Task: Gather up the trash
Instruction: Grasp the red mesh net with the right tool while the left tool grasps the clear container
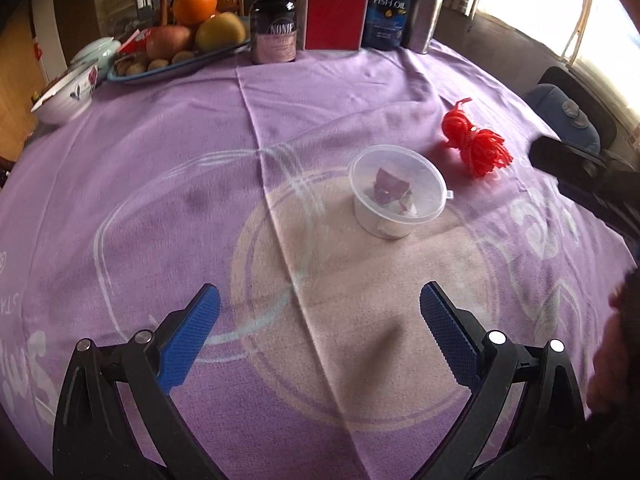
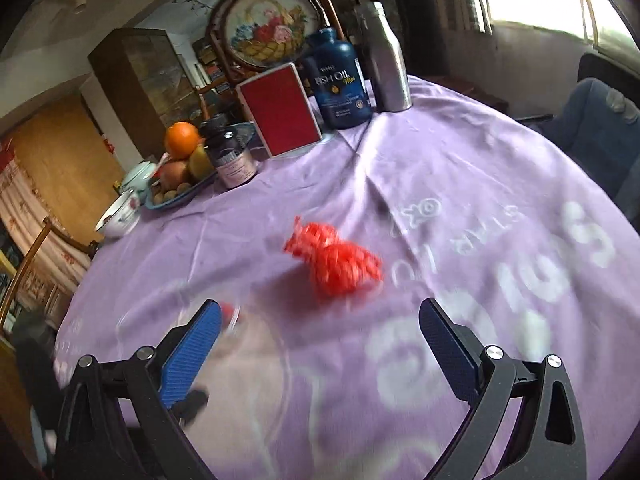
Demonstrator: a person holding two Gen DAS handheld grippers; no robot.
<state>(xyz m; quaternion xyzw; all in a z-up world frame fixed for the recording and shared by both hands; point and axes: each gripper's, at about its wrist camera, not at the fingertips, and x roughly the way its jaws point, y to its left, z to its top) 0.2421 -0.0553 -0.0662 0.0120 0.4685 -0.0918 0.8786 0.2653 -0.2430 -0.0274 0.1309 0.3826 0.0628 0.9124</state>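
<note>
Both the left gripper (image 1: 320, 312) and the right gripper (image 2: 320, 328) hover with jaws wide apart and empty over the purple-clothed tabletop (image 1: 160, 200). In the left view, a clear plastic cup (image 1: 398, 190) holding scraps sits right of centre, the red netting (image 1: 476, 142) near it toward the upper right. The right view shows the netting (image 2: 334, 262) blurred at centre, nothing before it. Bottles, a red box (image 1: 334, 8) and a fruit tray (image 1: 176, 60) line the top.

The left gripper (image 1: 320, 312), black-framed with blue textured fingers (image 1: 192, 336), hangs with jaws spread wide and empty. The right gripper (image 2: 320, 328) is likewise wide apart, its blue fingers (image 2: 448, 344) holding nothing.
</note>
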